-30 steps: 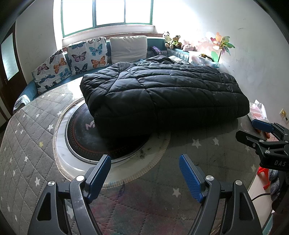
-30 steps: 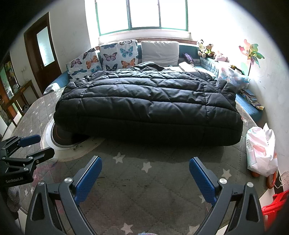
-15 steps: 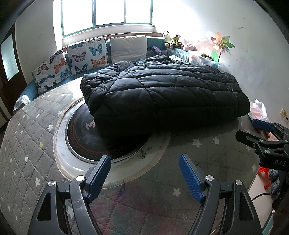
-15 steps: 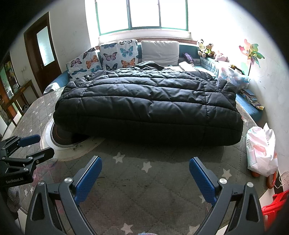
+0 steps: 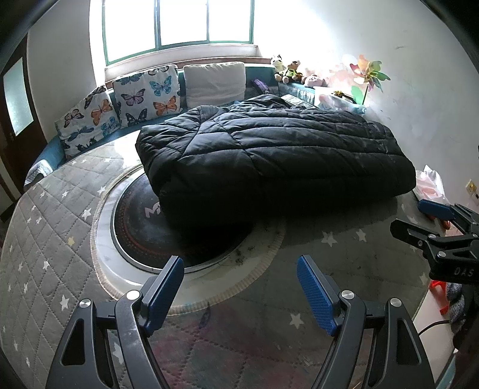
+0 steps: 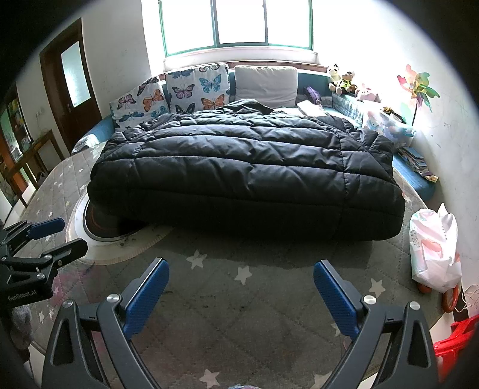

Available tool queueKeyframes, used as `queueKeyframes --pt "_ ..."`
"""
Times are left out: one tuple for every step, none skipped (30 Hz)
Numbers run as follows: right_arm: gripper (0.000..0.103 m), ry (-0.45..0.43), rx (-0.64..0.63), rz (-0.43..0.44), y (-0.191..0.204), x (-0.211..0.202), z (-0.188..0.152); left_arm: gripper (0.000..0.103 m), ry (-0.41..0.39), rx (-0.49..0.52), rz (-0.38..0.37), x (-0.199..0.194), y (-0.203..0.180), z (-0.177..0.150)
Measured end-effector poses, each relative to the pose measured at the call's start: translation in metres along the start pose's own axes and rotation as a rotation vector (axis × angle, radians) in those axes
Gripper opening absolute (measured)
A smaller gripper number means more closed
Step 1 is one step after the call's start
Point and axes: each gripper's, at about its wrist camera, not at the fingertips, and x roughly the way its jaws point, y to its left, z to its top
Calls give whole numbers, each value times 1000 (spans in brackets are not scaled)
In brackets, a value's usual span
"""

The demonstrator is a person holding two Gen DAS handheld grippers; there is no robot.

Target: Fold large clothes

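I see a bright green-framed window (image 6: 236,25) above a blue cushioned bench (image 6: 413,175), butterfly-print cushions (image 6: 196,89), white walls (image 6: 449,98) and a dark wooden door (image 6: 70,80) at left.

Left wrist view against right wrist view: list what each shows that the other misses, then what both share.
Only the left: the dark round plate almost whole, and the right tool from the side. Only the right: the brown door, red stool, and left tool. Both: black coat, butterfly pillows, pinwheel, white bag.
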Motion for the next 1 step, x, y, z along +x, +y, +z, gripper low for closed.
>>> queueKeyframes --pt "103 0 0 1 -1 0 1 83 3 1 0 0 -1 0"
